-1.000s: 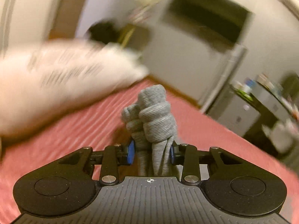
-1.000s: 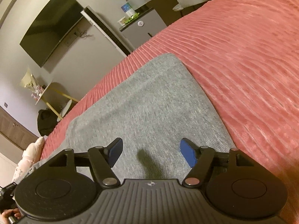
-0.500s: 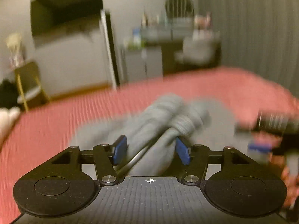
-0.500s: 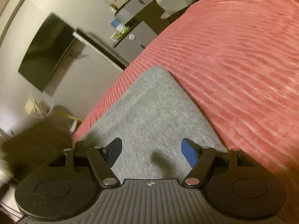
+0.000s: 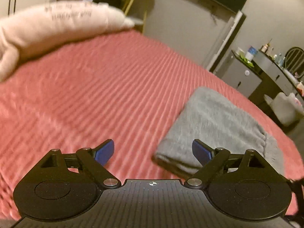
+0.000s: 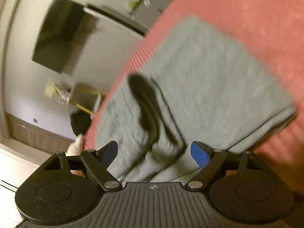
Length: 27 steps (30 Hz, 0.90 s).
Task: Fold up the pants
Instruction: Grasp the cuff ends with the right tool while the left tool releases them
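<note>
Soft, limp gray sweatpants (image 6: pixel 209 79) folded on red bedspread (image 5: pixel 95 87); best pinched at stacked edge. Left gripper (image 5: pixel 153 151) and right gripper (image 6: pixel 153 151) both spread, empty.

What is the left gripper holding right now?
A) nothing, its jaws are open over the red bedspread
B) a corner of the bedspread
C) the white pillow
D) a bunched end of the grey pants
A: the left gripper has its jaws spread wide with only the red bedspread between them, and the folded grey pants lie free to its right.
</note>
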Each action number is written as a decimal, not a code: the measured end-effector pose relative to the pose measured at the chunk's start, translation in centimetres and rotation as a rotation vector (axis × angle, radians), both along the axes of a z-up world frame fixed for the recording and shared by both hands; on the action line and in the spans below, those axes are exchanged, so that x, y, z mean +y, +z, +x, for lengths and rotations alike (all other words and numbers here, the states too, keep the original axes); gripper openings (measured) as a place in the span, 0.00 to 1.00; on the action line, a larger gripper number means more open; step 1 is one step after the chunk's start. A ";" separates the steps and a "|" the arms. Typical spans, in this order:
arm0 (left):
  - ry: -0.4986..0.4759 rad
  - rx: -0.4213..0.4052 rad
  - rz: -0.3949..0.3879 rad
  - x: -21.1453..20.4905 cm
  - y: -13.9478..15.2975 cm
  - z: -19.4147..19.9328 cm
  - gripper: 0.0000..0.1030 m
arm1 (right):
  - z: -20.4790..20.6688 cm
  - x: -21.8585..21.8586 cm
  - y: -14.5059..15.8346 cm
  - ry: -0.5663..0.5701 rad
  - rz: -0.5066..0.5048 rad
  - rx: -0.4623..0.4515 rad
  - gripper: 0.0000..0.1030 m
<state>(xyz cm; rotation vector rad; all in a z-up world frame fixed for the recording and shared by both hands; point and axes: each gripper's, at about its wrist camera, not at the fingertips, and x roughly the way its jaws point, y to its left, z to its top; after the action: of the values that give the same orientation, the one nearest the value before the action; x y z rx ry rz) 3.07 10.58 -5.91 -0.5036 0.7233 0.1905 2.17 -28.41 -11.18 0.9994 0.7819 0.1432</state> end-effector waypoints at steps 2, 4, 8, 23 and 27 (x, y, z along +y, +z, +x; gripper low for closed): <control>-0.026 0.015 -0.012 0.1 -0.5 -0.7 0.91 | 1.1 0.3 -0.2 -0.001 0.041 0.019 0.90; -0.037 0.025 -0.029 -0.3 -0.6 -1.7 0.91 | 2.1 0.5 -0.7 -0.014 0.113 0.050 0.91; -0.039 0.044 -0.091 0.3 -1.4 -1.1 0.91 | 2.5 1.8 -0.4 -0.037 0.079 0.047 0.48; -0.182 0.102 -0.069 -1.6 -2.9 0.1 0.90 | 2.7 5.8 5.2 -0.029 -0.036 -0.114 0.42; -0.210 0.105 0.013 -2.7 -3.1 0.6 0.89 | 1.4 4.3 7.6 -0.060 -0.038 -0.204 0.42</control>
<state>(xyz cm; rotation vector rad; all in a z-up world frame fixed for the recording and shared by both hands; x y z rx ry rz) 3.71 7.86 -9.05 -0.4042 0.8719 0.0255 3.59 -24.06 -3.60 0.9548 0.5664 0.1754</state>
